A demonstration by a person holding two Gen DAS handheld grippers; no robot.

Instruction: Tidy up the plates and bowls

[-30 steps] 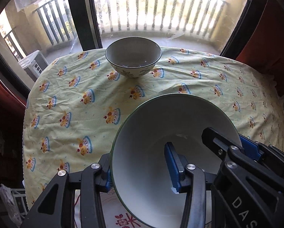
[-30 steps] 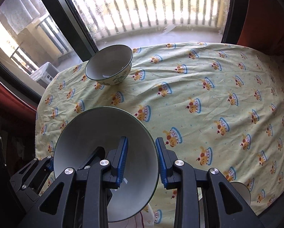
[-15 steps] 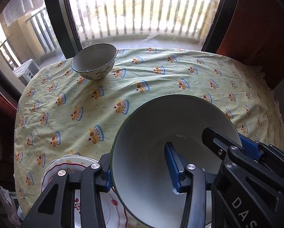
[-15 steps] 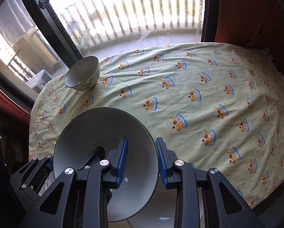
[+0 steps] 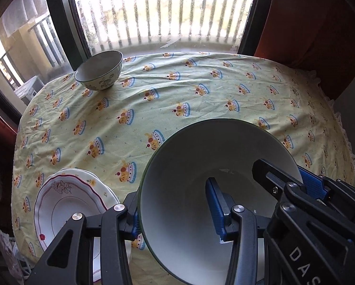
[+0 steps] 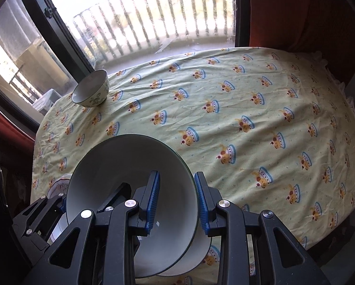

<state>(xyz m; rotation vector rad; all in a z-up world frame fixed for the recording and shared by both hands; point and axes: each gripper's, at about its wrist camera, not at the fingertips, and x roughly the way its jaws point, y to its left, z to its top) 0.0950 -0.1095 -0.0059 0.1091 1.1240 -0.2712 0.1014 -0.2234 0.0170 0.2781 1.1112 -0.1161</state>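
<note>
A large white bowl (image 5: 191, 178) with a thin green rim, its opposite walls pinched by the left gripper (image 5: 175, 213) and right gripper (image 6: 177, 201) fingers.

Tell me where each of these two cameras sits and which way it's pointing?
Left wrist view: sits on the left gripper, looking down over the table toward the window; its fingers clamp the big bowl's left wall, and the right gripper shows.
Right wrist view: sits on the right gripper, facing likewise; its fingers clamp the bowl's right wall.
Shared: big bowl, small bowl, tablecloth.
</note>
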